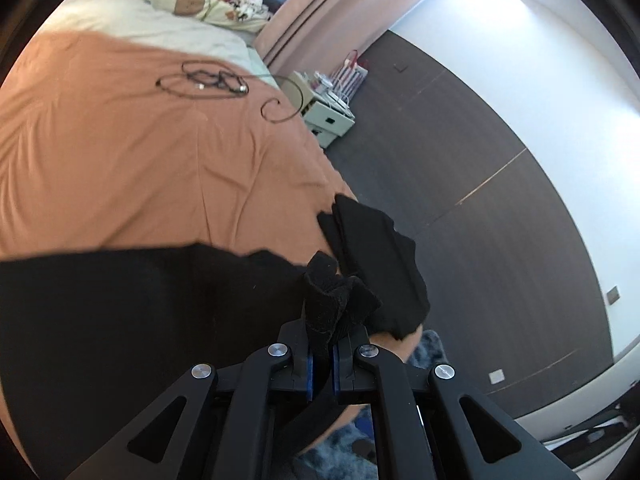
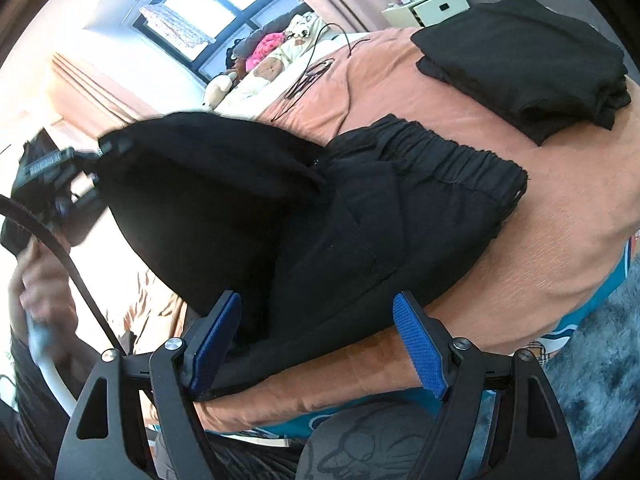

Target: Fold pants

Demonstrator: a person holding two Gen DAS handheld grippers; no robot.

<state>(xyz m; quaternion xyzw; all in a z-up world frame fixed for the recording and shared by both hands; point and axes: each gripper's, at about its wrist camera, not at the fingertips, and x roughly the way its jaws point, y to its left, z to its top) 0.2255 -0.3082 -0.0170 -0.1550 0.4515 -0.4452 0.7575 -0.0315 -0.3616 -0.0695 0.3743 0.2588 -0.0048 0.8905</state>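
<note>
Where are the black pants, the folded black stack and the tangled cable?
black pants (image 2: 432, 160), right wrist view, on the elastic waistband.
folded black stack (image 2: 520, 60), right wrist view, on its top layer.
tangled cable (image 1: 208, 80), left wrist view, on the knotted middle.

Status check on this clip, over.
Left gripper shut on pants leg. Right gripper open at pants edge. Folded black stack beyond waistband, clear.

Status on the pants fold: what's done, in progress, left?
Done: a folded black stack already sits on the orange bedspread. In hand: the left gripper is shut on a bunched end of the black pants and carries it over, while the waistband lies on the bed. The right gripper is open over the near edge. Left: lay the fold flat and finish folding.
</note>
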